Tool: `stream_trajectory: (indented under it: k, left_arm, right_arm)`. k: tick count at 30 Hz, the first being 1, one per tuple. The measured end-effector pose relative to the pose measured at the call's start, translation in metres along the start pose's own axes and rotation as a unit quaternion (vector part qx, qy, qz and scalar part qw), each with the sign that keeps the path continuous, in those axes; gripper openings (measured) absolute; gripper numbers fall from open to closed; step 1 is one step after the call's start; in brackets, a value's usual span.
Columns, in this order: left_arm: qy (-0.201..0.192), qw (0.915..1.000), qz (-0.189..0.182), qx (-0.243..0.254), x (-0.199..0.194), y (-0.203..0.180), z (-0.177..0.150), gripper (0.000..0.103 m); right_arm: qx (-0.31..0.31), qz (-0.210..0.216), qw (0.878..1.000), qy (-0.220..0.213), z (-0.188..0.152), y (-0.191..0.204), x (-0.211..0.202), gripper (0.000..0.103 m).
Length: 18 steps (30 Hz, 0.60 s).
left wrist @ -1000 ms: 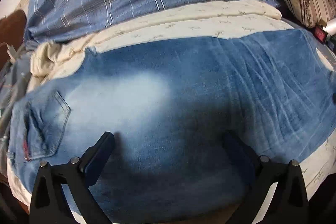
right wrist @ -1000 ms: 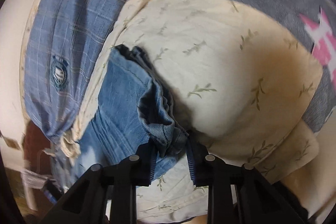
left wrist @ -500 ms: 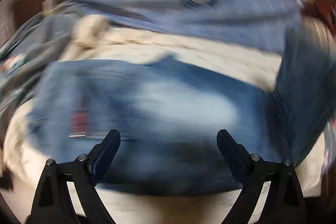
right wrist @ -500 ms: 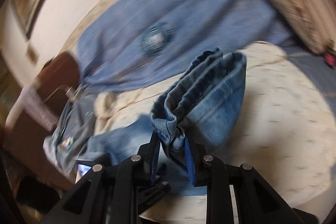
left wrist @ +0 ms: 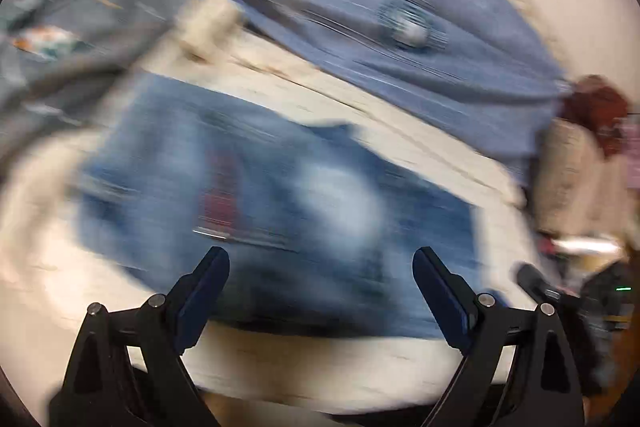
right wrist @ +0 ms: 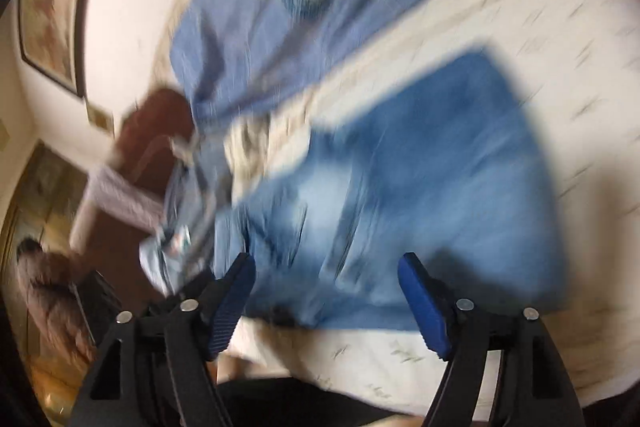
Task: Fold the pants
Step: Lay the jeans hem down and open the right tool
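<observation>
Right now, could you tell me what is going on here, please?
A person with two handheld grippers is folding faded blue denim jeans on a cream leaf-print bedsheet. The jeans lie folded over. The left gripper and right gripper are both open above them, holding nothing. Both views are motion-blurred.

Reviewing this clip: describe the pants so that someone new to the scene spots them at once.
On the cream leaf-print sheet covering the bed, the jeans lie folded just beyond the open right gripper. Unlike the paler plaid blue blanket behind, they are faded denim with whitish patches.

No readable text; round emblem (left wrist: pixel 410 29) on blue blanket (left wrist: pixel 460 75) blurred beyond reading
</observation>
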<state>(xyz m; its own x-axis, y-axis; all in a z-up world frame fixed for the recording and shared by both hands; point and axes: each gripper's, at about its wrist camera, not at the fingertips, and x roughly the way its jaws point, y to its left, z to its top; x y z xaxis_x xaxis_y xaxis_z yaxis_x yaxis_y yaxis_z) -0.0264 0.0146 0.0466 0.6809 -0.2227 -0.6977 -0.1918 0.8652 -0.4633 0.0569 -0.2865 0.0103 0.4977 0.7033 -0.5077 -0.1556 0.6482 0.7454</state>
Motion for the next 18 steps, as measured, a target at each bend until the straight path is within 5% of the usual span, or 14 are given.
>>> stream_trajectory:
  k: [1,4,9,13,17,18]
  left_arm:
    - [0.028,0.9986,-0.045,-0.011,0.011,-0.007,-0.002,0.093]
    - [0.072,0.9923,-0.097,-0.029,0.039,-0.018,-0.003,0.093]
    - [0.131,0.9876,-0.049,-0.071,0.080,-0.012,0.000,0.092]
    - [0.130,0.9894,-0.036,-0.055,0.083,-0.021,-0.001,0.091]
    - [0.152,0.9871,-0.012,-0.049,0.093,-0.027,0.001,0.055]
    - [0.149,0.9879,-0.004,-0.042,0.092,-0.029,0.001,0.054]
  right_arm:
    - [0.008,-0.009,1.000,-0.019,0.002,-0.006,-0.009,0.082]
    - [0.033,-0.002,0.999,-0.035,0.002,-0.030,-0.030,0.082]
    - [0.040,0.005,0.998,-0.038,-0.002,-0.051,-0.038,0.082]
    - [0.049,0.026,0.998,-0.035,-0.004,-0.061,-0.036,0.082]
    - [0.052,0.036,0.997,-0.034,-0.004,-0.064,-0.034,0.082]
    - [0.055,0.038,0.997,-0.034,-0.004,-0.066,-0.034,0.082]
